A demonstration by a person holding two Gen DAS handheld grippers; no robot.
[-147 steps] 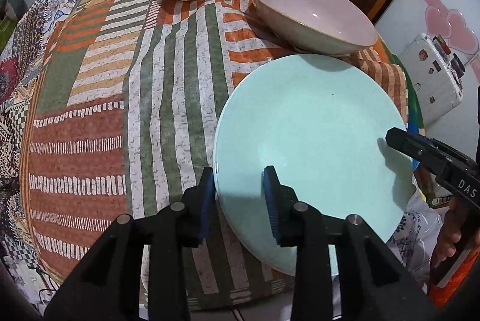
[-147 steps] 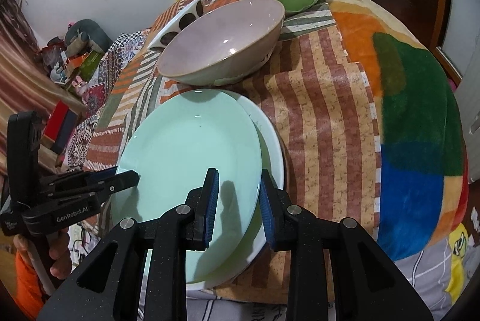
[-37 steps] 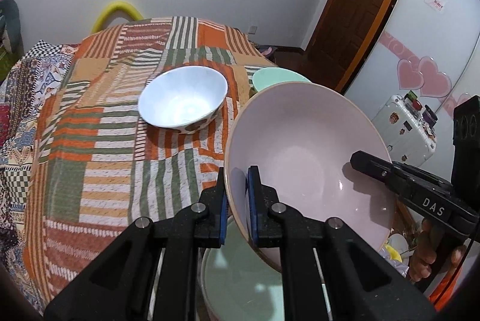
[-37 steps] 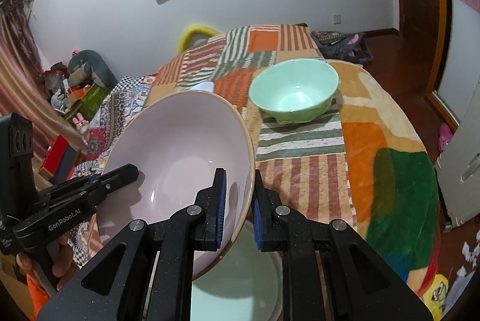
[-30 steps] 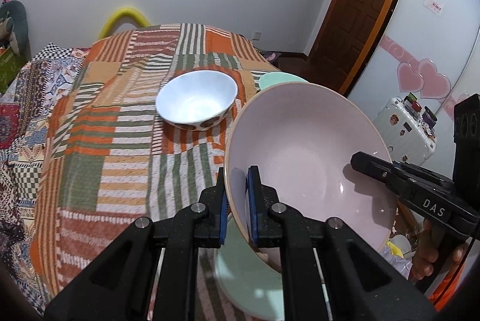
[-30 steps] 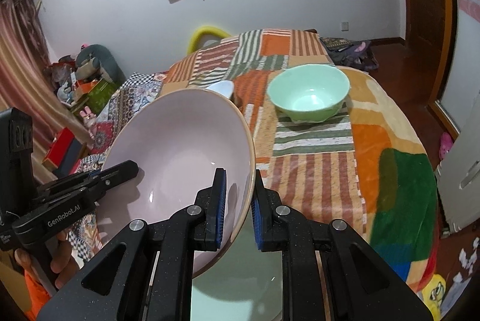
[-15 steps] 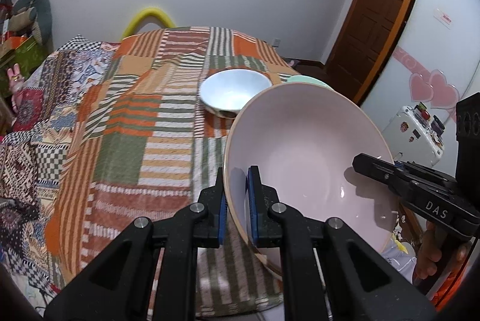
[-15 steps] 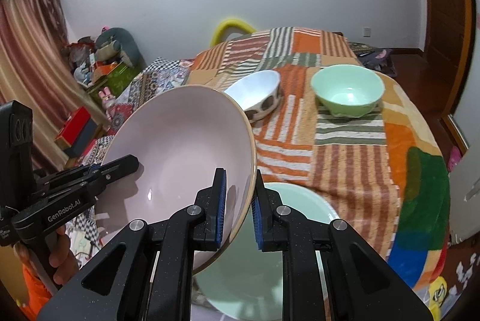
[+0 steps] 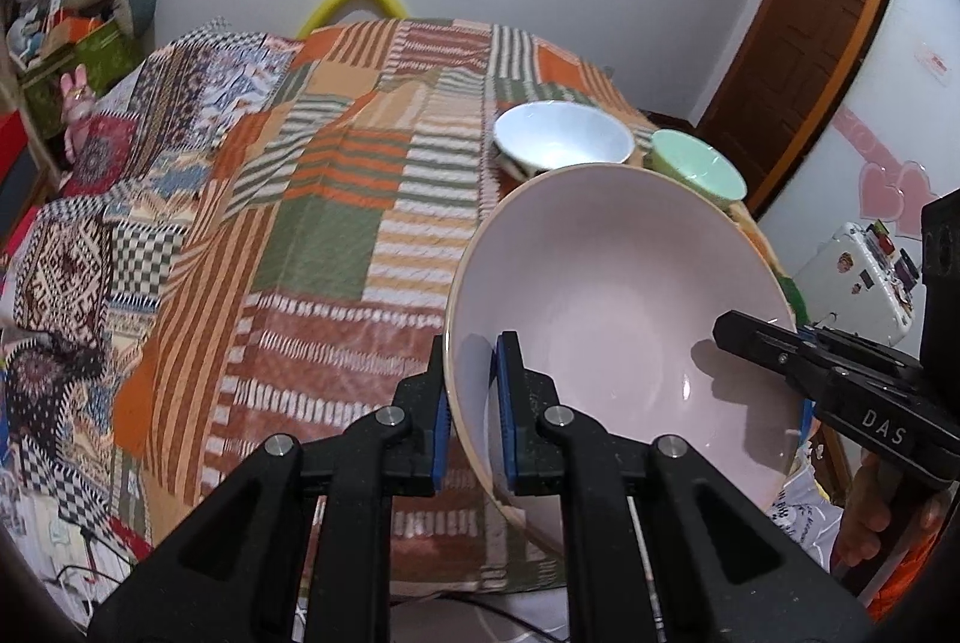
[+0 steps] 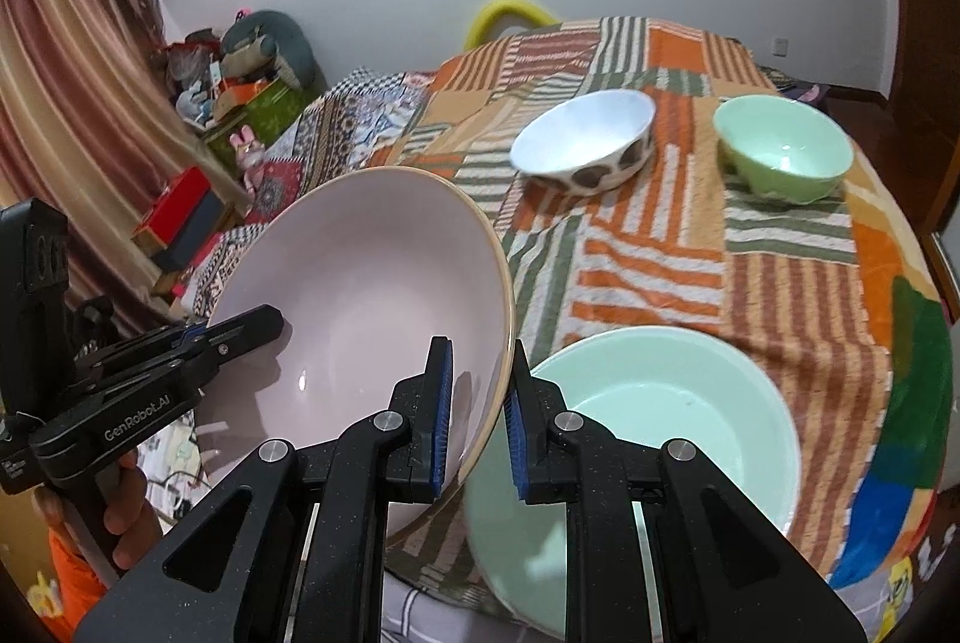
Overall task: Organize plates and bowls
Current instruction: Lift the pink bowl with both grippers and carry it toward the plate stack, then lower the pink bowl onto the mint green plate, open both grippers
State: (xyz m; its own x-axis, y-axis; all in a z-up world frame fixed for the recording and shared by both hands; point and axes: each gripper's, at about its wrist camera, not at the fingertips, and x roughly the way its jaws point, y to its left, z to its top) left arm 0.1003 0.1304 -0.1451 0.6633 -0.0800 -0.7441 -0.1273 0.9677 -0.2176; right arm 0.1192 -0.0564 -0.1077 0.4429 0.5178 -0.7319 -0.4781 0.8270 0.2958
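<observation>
With the left hand-held gripper (image 9: 471,403) and right hand-held gripper (image 10: 477,421) each clamped on opposite rims of the tilted pink bowl (image 9: 612,319), levelling both together before lowering looked wisest.

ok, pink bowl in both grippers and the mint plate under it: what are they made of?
Pink bowl: looks like glazed ceramic or melamine; small glossy highlights inside, tan unglazed-looking rim edge. Cannot tell which from the look alone.
Mint plate: same family, smooth and glossy, with soft reflections across its face.
The left gripper and right gripper both clamp the bowl's rim with blue pads that look rubbery.
</observation>
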